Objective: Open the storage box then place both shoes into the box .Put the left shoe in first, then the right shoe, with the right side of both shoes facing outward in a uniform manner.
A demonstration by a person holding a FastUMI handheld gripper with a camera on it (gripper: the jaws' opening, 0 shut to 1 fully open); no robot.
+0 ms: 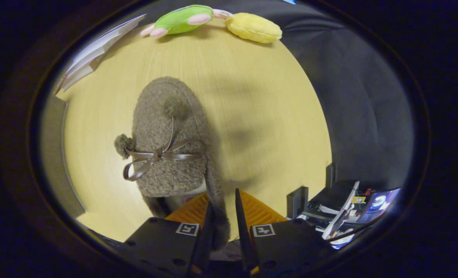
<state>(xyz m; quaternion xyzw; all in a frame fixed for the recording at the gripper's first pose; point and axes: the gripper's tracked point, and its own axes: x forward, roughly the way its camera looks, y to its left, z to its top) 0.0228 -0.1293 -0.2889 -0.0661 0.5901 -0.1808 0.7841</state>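
Claw [224,227] pinching the heel rim of a fuzzy grey shoe [167,143] — above a wooden table [260,96], plush toys [213,21] beyond

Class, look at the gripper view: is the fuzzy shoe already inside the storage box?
No. The fuzzy shoe hangs over the wooden table, its collar pinched between the gripper fingers.

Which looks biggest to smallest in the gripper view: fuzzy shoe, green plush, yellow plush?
1. Fuzzy shoe, its heel rim between the tool's fingers; nearness inflates it.
2-3. Green plush and yellow plush at the table's far edge look alike; unranked.
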